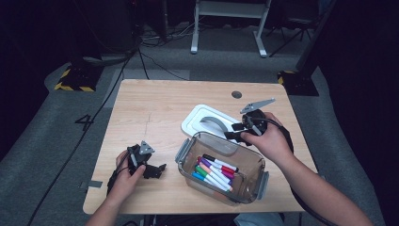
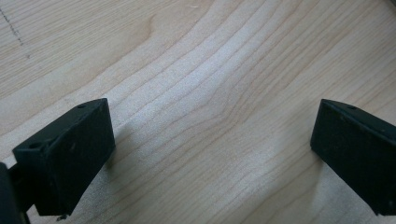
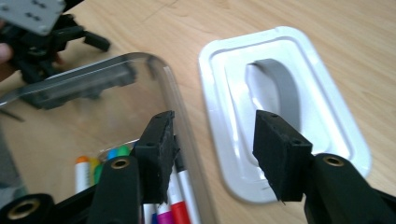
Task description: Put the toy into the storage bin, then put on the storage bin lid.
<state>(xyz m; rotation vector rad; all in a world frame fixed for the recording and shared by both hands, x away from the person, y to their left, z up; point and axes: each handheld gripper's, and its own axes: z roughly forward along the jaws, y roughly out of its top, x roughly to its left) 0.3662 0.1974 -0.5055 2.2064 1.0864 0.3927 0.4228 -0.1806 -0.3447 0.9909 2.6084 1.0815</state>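
A clear plastic container (image 1: 249, 162) stands on the wooden table (image 1: 155, 108) with several coloured markers (image 1: 214, 172) lying in it. Its white lid (image 1: 197, 120) with a grey handle lies flat just behind it. My right gripper (image 1: 234, 135) hovers over the container's far rim beside the lid. In the right gripper view that gripper (image 3: 212, 140) is open with nothing between its jaws, the container's rim (image 3: 163, 79) and the markers (image 3: 180, 196) under the left jaw, the lid (image 3: 327, 112) beyond. My left gripper (image 1: 159, 170) rests open on bare wood left of the container; its jaws (image 2: 212, 144) stand wide apart.
Grey latches sit on the container's short ends (image 1: 183, 151). A small round grommet (image 1: 236, 94) marks the table's far edge. The left hand with its gripper (image 3: 46, 39) appears at the top left of the right gripper view. Bare wood (image 2: 210, 60) lies under the left gripper.
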